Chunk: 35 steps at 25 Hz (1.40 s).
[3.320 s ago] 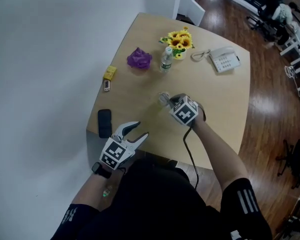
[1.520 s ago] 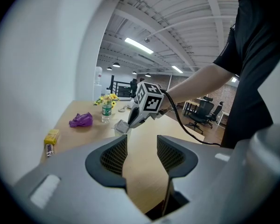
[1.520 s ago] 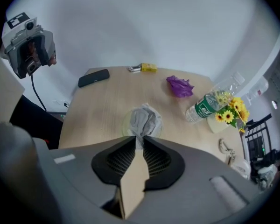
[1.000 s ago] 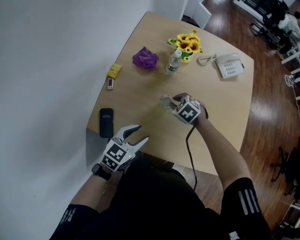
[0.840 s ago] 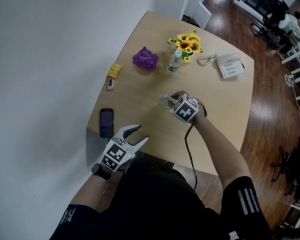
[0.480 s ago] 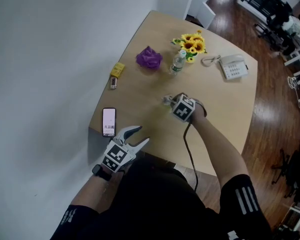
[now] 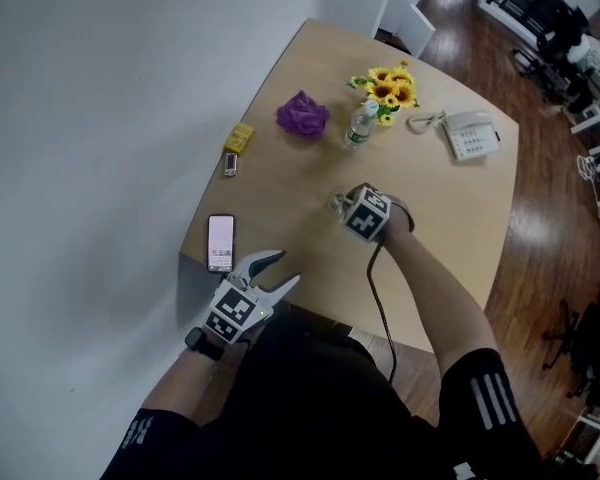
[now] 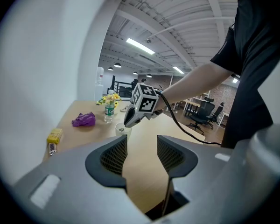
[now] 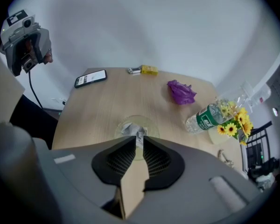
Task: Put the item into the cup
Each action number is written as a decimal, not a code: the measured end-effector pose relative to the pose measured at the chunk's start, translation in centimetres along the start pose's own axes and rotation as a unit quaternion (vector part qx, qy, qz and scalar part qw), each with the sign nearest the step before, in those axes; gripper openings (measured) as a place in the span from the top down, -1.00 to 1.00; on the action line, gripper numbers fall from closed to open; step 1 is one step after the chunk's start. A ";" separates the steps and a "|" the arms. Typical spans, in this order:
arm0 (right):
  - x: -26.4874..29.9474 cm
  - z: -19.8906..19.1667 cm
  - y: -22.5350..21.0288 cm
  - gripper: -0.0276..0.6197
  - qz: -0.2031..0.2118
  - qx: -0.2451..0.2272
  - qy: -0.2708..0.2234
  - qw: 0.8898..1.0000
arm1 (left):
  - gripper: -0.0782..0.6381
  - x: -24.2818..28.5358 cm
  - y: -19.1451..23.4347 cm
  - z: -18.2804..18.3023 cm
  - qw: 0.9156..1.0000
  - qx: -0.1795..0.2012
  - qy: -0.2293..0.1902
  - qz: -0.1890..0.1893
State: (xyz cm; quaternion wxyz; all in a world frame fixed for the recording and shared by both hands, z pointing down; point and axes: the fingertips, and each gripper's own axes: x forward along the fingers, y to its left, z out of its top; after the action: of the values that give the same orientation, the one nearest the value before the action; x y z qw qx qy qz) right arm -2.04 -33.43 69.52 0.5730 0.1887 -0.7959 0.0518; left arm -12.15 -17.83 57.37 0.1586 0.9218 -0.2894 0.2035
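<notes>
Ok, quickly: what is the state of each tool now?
Left tool: open, empty.
Right tool: jaws have just been closing, now shut on the crumpled paper at the cup.

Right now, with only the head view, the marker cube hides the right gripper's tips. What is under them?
Observer: A clear cup, with a crumpled grey wad inside.
Operator: Is the right gripper gripping it?
Observer: Its jaws have just been closing; they stand nearly together, pinching the wad's edge.
Operator: Cup upright?
Observer: Yes, in the left gripper view it stands upright on the table, apart from the bottle.
</notes>
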 end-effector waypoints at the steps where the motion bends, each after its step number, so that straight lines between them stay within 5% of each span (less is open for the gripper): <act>1: -0.5 0.4 -0.1 0.73 -0.004 0.003 -0.010 1.000 | 0.24 0.0 0.0 0.1 1.000 0.001 -0.001 0.000; 9: -11.6 3.5 0.8 0.73 -0.036 0.076 -0.171 0.982 | 0.24 -0.3 -0.5 1.8 0.999 0.019 -0.018 -0.019; 17: -23.3 -2.2 7.9 0.89 -0.030 0.219 -0.312 0.924 | 0.24 -0.3 -4.0 3.2 0.997 0.051 -0.037 -0.045; 24: -28.4 -12.4 16.3 0.89 -0.070 0.316 -0.358 0.876 | 0.24 -1.0 -12.3 2.1 0.994 0.076 -0.036 -0.064; 35: -33.6 -22.4 30.9 0.89 -0.070 0.341 -0.389 0.853 | 0.24 -5.5 -27.2 -2.4 0.994 0.077 -0.023 -0.069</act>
State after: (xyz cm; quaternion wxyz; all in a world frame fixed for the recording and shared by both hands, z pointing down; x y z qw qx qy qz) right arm 15.97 9.87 49.91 0.1187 0.4325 -0.8706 0.2020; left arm -0.70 7.04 52.10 0.0942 0.9535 -0.2121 0.1921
